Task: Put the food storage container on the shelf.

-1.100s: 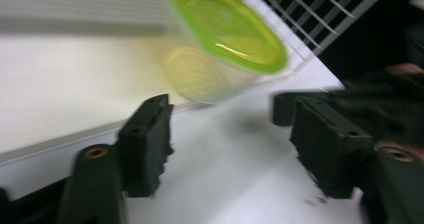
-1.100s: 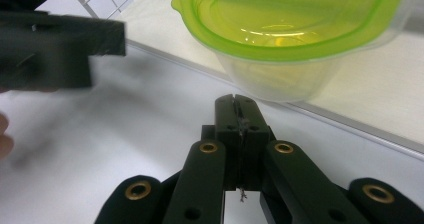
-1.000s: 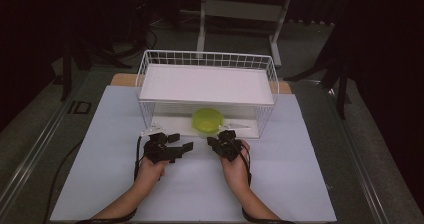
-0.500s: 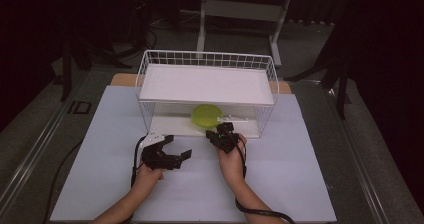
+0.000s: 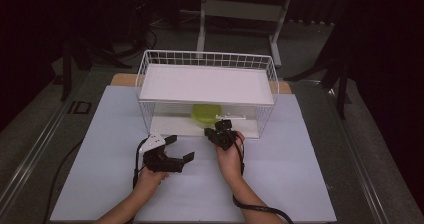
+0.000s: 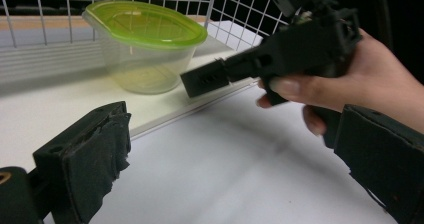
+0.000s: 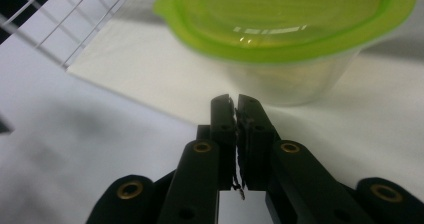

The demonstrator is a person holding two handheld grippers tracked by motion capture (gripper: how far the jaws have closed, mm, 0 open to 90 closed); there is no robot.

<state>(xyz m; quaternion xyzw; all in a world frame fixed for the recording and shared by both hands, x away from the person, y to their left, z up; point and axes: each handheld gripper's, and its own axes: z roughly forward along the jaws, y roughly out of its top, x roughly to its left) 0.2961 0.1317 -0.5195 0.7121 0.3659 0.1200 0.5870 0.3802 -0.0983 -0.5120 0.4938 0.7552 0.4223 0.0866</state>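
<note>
right claw (image 7: 236, 109) closed, left claw (image 5: 178, 148) spread

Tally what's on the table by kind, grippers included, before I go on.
White wire shelf rack: 1
Clear plastic container with green lid: 1
Black two-jaw grippers: 2, left gripper, right gripper
Total: 4

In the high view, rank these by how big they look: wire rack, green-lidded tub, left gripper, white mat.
1. White mat, largest by far.
2. Wire rack.
3. Left gripper.
4. Tub; the rack's shelf hides part of it, so its rank against the left gripper is unsure.
</note>
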